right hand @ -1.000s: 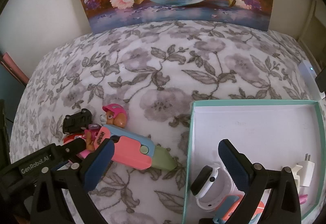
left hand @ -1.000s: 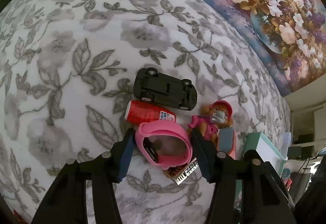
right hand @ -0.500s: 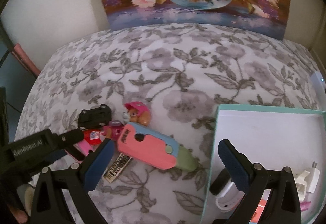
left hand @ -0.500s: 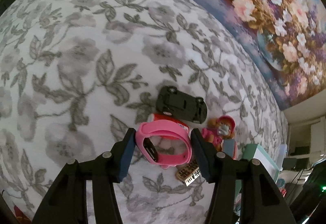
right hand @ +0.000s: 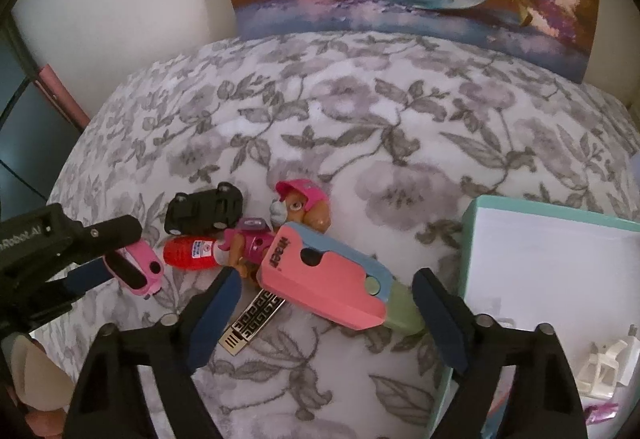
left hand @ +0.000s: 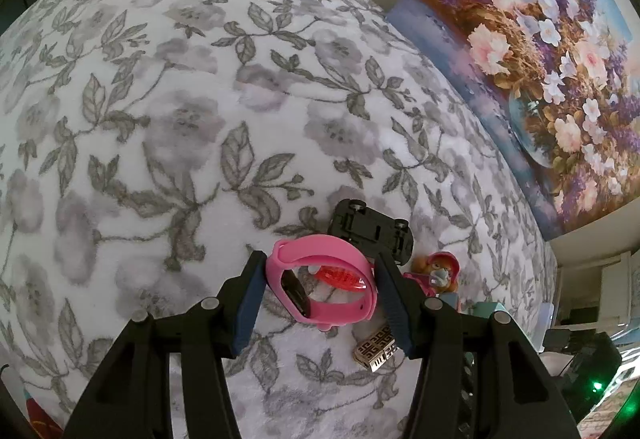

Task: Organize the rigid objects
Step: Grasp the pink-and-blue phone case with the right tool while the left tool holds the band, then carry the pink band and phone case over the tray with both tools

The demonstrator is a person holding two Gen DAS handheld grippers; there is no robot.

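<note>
Left wrist view: the left claw (left hand: 320,293) is clamped on a pink silicone wristband with a dark screen (left hand: 322,281), held above the grey floral blanket (left hand: 180,111). At about one o'clock from the band lies an overturned black toy car (left hand: 370,229); at three o'clock, a small pup figurine in a pink cap (left hand: 438,273); at five o'clock, a metallic patterned lighter (left hand: 376,353). A red bottle-shaped toy (left hand: 340,275) shows through the band's loop.

Right wrist view: the right claw (right hand: 332,313) has just been narrowing, its pads apart and not touching the pink, blue and green plastic case (right hand: 340,281) between them. At three o'clock sits a teal-rimmed white box (right hand: 470,239).
</note>
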